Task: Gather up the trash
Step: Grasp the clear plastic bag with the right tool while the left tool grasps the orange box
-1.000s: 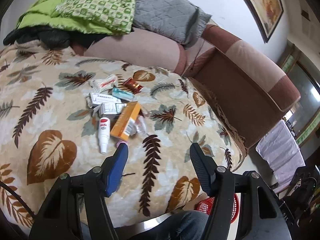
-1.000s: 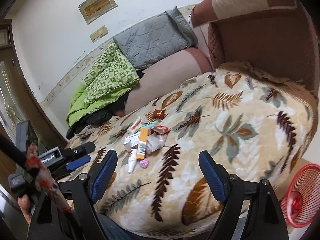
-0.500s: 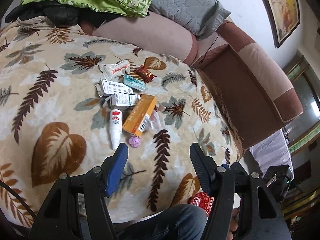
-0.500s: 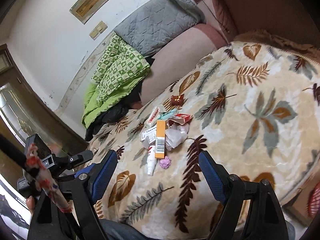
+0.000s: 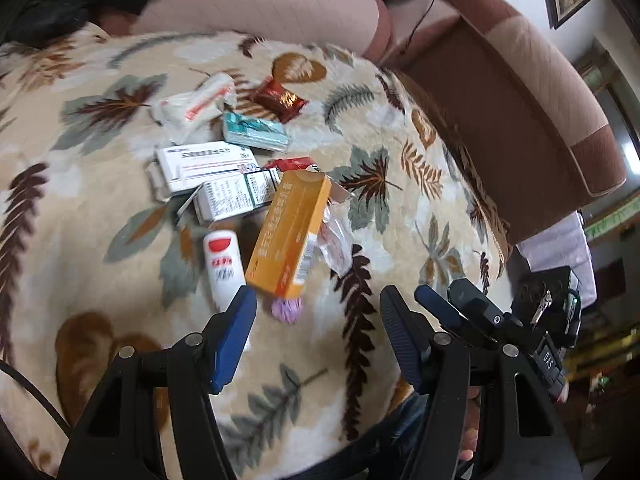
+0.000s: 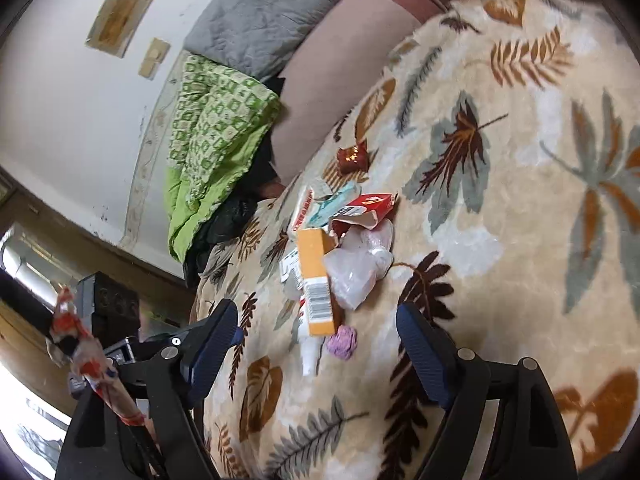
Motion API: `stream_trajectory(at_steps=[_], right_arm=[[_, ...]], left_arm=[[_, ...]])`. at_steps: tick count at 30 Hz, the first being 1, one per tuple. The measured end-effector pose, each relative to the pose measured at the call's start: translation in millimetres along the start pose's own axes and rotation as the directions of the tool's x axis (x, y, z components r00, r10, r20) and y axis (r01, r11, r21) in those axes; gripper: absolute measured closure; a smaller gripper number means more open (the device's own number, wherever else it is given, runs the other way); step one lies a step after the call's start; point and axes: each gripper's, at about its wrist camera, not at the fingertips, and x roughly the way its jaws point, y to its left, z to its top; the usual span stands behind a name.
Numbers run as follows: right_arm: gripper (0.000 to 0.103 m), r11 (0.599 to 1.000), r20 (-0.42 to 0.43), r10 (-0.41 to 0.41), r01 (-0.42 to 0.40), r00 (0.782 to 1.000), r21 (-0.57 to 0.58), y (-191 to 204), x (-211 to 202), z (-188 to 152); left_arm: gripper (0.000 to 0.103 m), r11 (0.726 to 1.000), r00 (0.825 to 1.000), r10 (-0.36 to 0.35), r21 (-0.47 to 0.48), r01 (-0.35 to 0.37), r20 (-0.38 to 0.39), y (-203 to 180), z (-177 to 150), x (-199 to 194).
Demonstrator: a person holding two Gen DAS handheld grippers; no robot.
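Note:
A heap of trash lies on the leaf-patterned blanket (image 5: 100, 208): an orange carton (image 5: 290, 232), a white tube with a red label (image 5: 223, 268), white medicine boxes (image 5: 204, 166), a teal packet (image 5: 254, 132), a red foil wrapper (image 5: 280, 98), clear plastic (image 5: 334, 240) and a small purple wad (image 5: 286, 310). My left gripper (image 5: 316, 320) hangs open just short of the purple wad, nothing between its fingers. In the right wrist view the orange carton (image 6: 316, 276), the purple wad (image 6: 342, 342) and a torn red pack (image 6: 368, 208) lie ahead of my open right gripper (image 6: 316, 344).
A brown sofa arm (image 5: 520, 92) rises at the right, pink back cushions (image 5: 260, 4) behind the pile. A green quilt (image 6: 212, 132) and grey pillow (image 6: 272, 12) rest at the far end. The other gripper (image 5: 500, 320) shows at the blanket's right edge.
Both grippers have moved forward and down toward the trash pile, which now looks much larger. The red basket on the floor has dropped out of view. Both stay open.

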Motion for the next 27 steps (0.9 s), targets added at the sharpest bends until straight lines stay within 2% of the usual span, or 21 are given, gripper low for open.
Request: stream_trajectory(at_steps=[4, 9, 15, 18, 19, 20, 21, 23, 27], right_arm=[[0.019, 0.999, -0.028, 0.005, -0.003, 1.0, 0.045, -13, 28, 13], [0.03, 0.995, -0.086, 0.006, 0.003, 0.996, 0.097, -31, 64, 21], [0.034, 0.996, -0.115, 0.015, -0.005, 0.993, 0.085, -38, 82, 18], [0.044, 0.995, -0.116, 0.024, -0.013, 0.993, 0.096, -44, 87, 18], [0.051, 0.994, -0.114, 0.033, -0.021, 0.993, 0.103, -46, 88, 19], [0.062, 0.994, -0.114, 0.042, -0.03, 0.993, 0.106, -47, 89, 18], [0.066, 0.992, -0.123, 0.062, -0.048, 0.99, 0.117, -49, 91, 18], [0.071, 0.989, -0.127, 0.076, -0.059, 0.989, 0.133, -51, 93, 16], [0.073, 0.994, -0.095, 0.07, -0.062, 0.993, 0.093, -40, 73, 11]], left_arm=[[0.04, 1.0, 0.999, -0.008, 0.005, 0.008, -0.037, 9, 18, 32], [0.04, 0.999, 0.999, -0.019, -0.028, 0.018, -0.039, 24, 36, 55], [0.04, 0.996, 0.995, -0.06, -0.074, 0.054, -0.077, 37, 47, 80], [0.04, 0.988, 0.991, -0.103, -0.125, 0.092, -0.09, 45, 50, 91], [0.041, 0.984, 0.989, -0.12, -0.144, 0.106, -0.089, 48, 50, 92], [0.045, 0.981, 0.987, -0.135, -0.155, 0.119, -0.091, 49, 50, 93], [0.045, 0.975, 0.983, -0.159, -0.17, 0.141, -0.095, 50, 49, 93], [0.049, 0.976, 0.984, -0.152, -0.17, 0.136, -0.089, 49, 47, 91], [0.052, 0.979, 0.987, -0.146, -0.15, 0.135, -0.065, 39, 44, 72]])
